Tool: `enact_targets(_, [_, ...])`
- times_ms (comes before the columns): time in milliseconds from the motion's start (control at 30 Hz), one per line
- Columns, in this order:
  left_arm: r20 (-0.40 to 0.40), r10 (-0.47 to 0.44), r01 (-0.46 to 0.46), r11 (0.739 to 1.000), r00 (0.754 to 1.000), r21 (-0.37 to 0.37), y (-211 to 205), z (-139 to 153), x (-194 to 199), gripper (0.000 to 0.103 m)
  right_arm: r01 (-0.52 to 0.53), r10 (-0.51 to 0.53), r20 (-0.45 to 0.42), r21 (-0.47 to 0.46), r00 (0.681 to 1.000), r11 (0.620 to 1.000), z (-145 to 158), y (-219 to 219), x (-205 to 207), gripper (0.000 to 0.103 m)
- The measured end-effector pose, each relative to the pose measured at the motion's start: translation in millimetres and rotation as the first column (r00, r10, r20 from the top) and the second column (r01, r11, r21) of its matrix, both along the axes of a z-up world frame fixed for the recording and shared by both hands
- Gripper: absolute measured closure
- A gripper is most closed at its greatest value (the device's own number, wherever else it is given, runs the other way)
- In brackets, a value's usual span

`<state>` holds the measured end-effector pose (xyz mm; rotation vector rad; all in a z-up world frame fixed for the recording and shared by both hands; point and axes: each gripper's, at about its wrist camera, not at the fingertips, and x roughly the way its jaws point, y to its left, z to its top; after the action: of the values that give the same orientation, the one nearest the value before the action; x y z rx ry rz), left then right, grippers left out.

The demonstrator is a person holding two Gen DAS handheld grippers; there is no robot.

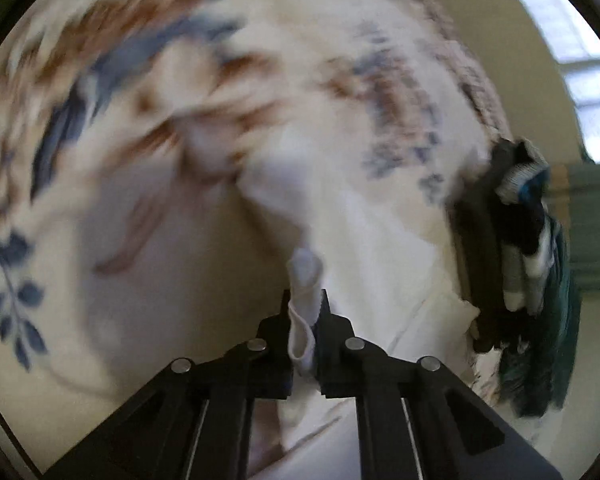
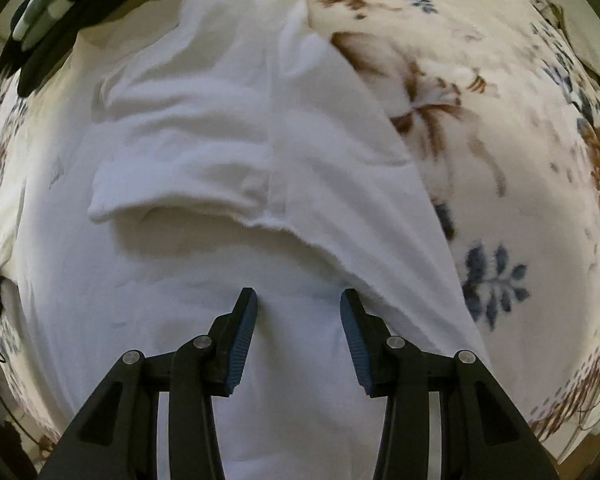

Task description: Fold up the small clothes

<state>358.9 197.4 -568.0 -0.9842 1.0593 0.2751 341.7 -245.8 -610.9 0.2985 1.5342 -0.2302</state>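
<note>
A white garment (image 2: 204, 152) lies spread on a floral bedspread (image 2: 500, 128), with one part folded over the rest. My right gripper (image 2: 298, 300) is open and empty, its blue-padded fingers just above the white cloth near the folded edge. My left gripper (image 1: 305, 308) is shut on a bunched edge of the white garment (image 1: 304, 276), which runs up and away from the jaws. The left wrist view is blurred by motion.
A pile of dark and striped clothes (image 1: 516, 248) lies at the right edge of the bed in the left wrist view; it also shows at the top left of the right wrist view (image 2: 56, 12). A bright window (image 1: 580, 72) is beyond the bed.
</note>
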Motion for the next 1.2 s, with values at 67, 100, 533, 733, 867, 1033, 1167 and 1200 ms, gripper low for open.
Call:
enact_targets(67, [0.04,-0.15,0.141,0.977,0.988,0.162,-26,30,16,0.097,-0.002,0.002,0.012,-0.003,1.0,1.0,1,-2,2,0.058])
enact_targets(100, [0.055,-0.264,0.24,0.931,0.963,0.274,-51,50,22,0.097,-0.004,0.005,0.016,-0.004,1.0,1.0,2,-3,4,0.057])
enact_targets(533, [-0.267,-0.787,0.793,0.407,0.557,0.453,-251,28,-30,0.049,0.055,-0.055,0.003,0.011,0.998,0.998,33,-44,-15,0.057])
enact_targets(733, [-0.254,-0.691,0.706,0.51,0.677,0.492,-207,37,-27,0.019,0.044,-0.046,0.037,0.052,0.998,0.998,53,-62,-4,0.058])
enact_targets(867, [-0.264,-0.647,0.67,0.526,0.715,0.525,-195,24,-1,0.019,0.053,-0.056,0.043,0.066,0.998,0.996,61,-56,8,0.058])
enact_targets(1033, [-0.402,-0.684,0.781,0.43,0.609,0.453,-213,-30,-15,0.019,0.059,-0.06,0.015,0.078,0.998,0.995,62,-58,8,0.057])
enact_targets(1167, [-0.413,-0.696,0.786,0.368,0.587,0.497,-214,-14,-59,0.019,0.038,-0.039,0.026,0.05,0.999,0.998,76,-58,1,0.057])
enact_targets(1200, [-0.414,-0.69,0.784,0.38,0.594,0.49,-210,-10,-67,0.019,0.033,-0.034,0.029,0.04,0.999,0.999,80,-59,0,0.057])
